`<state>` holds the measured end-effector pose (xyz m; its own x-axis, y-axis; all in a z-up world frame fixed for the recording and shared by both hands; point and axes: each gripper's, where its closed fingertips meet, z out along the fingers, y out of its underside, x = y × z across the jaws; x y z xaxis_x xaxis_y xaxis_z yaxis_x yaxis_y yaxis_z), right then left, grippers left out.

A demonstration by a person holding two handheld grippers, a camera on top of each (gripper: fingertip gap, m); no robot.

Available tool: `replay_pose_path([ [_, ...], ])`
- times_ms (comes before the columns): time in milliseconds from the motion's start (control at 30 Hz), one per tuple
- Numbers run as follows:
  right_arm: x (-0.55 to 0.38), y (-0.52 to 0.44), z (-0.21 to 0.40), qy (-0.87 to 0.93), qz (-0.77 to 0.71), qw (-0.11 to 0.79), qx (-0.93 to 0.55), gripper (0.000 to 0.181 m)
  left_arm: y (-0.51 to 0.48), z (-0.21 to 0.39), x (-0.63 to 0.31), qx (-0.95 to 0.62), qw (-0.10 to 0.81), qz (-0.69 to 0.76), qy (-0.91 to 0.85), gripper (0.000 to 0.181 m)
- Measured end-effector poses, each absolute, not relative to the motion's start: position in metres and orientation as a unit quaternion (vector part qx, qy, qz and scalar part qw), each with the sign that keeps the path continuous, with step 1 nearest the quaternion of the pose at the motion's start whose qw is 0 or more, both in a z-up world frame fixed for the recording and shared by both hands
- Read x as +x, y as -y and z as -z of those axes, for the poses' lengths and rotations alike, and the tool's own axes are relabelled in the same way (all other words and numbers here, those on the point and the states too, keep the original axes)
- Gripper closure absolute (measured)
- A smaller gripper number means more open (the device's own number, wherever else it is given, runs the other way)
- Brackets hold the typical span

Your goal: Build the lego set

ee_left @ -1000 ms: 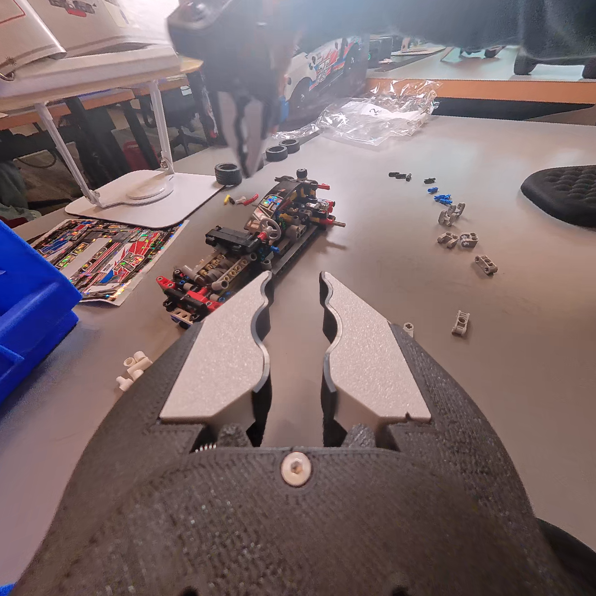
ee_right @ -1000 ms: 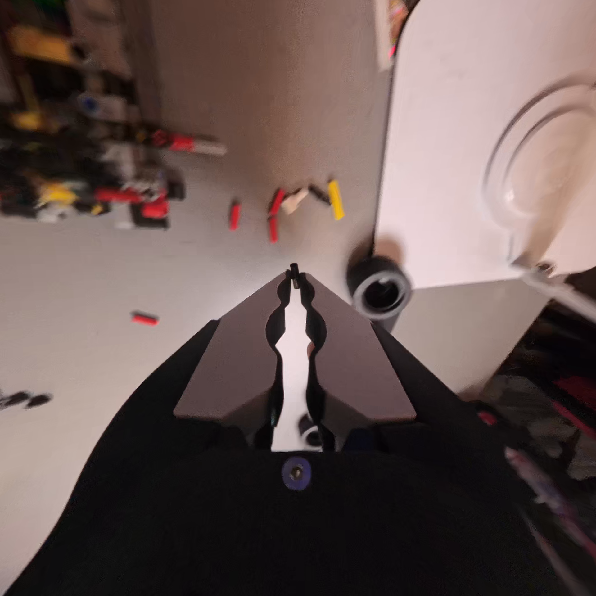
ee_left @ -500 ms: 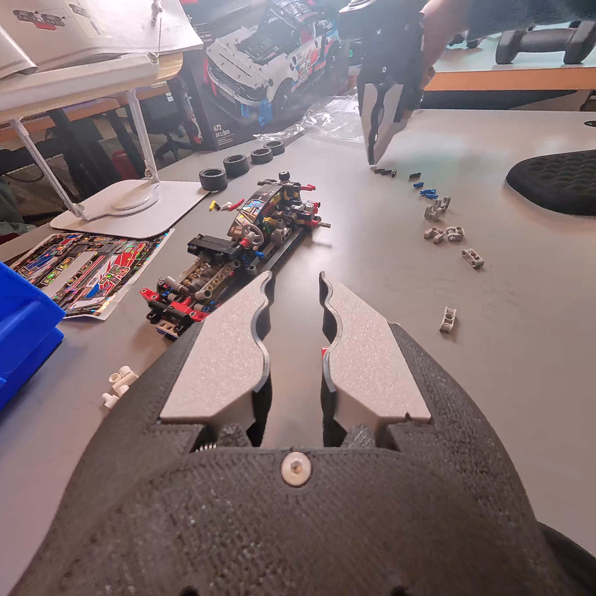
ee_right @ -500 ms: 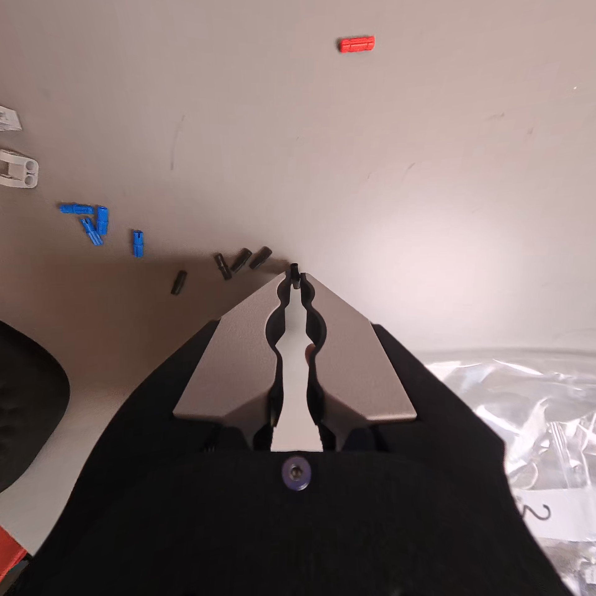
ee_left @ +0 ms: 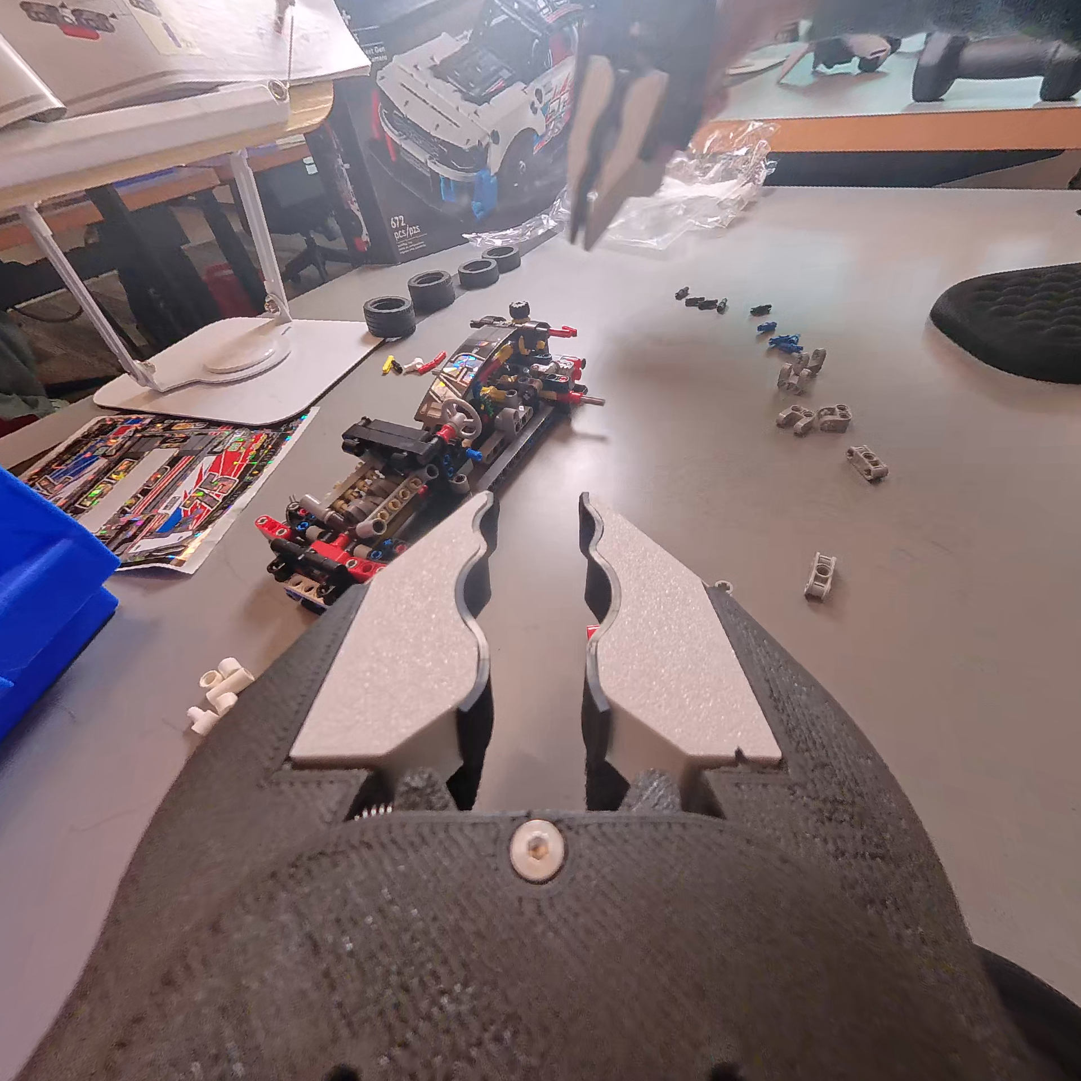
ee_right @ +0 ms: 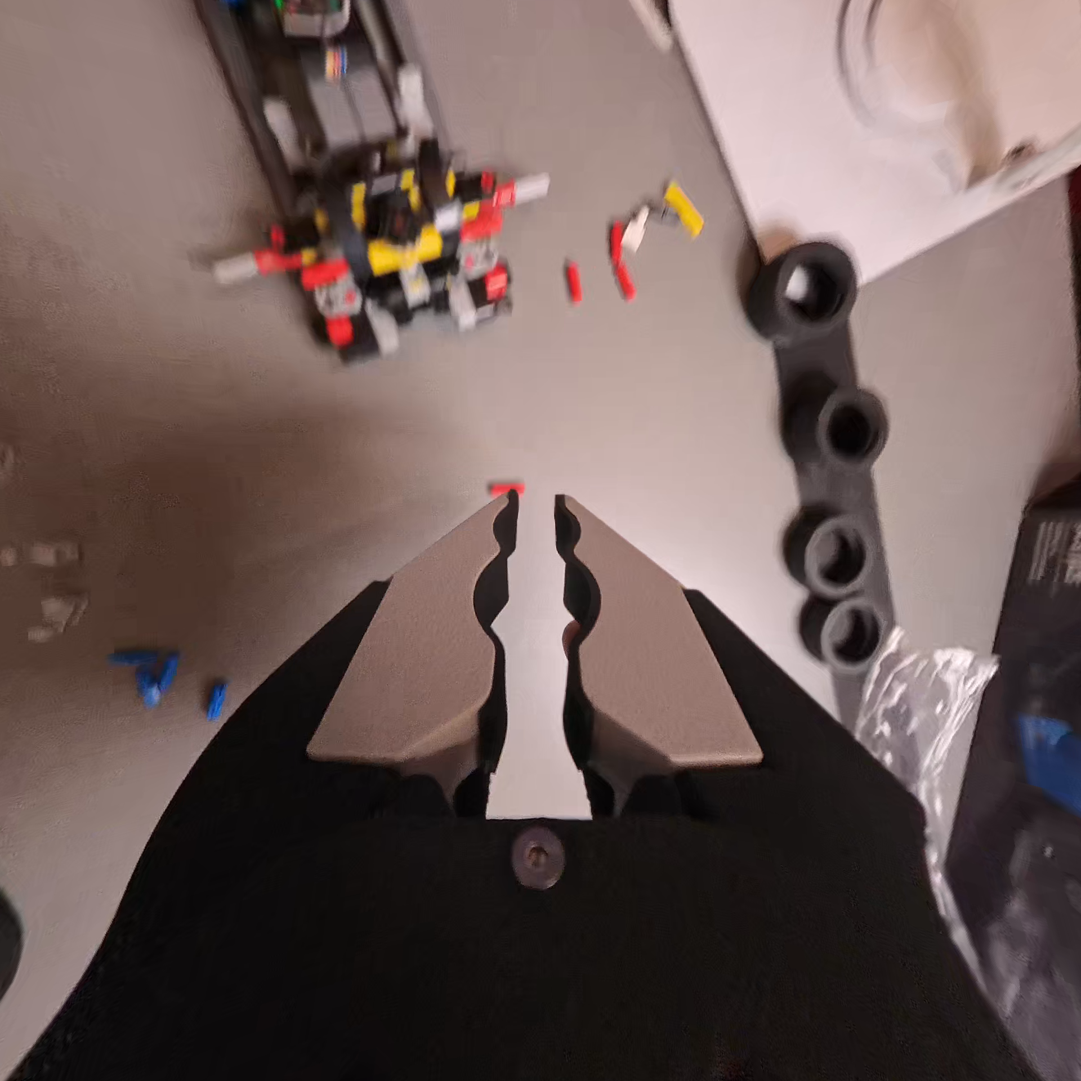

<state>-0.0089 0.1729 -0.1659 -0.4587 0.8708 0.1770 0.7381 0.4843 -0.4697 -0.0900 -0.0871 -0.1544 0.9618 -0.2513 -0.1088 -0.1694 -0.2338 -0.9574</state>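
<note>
The partly built Lego car chassis lies on the grey table, just ahead and left of my left gripper, which is open and empty low over the table. My right gripper hangs above the table, jaws a little apart with nothing between them; it also shows in the left wrist view, blurred, above the chassis's far end. The chassis end lies ahead of it, blurred. A red pin lies on the table just off its left fingertip. Several black tyres line up to its right.
Black pins, blue pins and grey connectors lie scattered to the right. A sticker sheet, a blue bin, a white stand base, the set's box, a plastic bag and a black mat ring the table. The left gripper's tips are roughly 30 centimeters from the right gripper's. The white stand base is closer to my right gripper, around 30 centimeters from its tips; the left tips are 35 centimeters off.
My right gripper swung from the black pins back toward the chassis end and tyres. Its jaws parted and the black pin it held no longer shows. My left gripper barely moved.
</note>
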Motion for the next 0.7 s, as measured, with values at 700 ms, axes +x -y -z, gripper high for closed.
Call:
replay_pose_path([
  [700,-0.158,-0.174,0.224,0.896,-0.131,0.191,-0.378,0.172,0.093,0.142,-0.098,-0.772,0.623,0.041,-0.122,0.156],
])
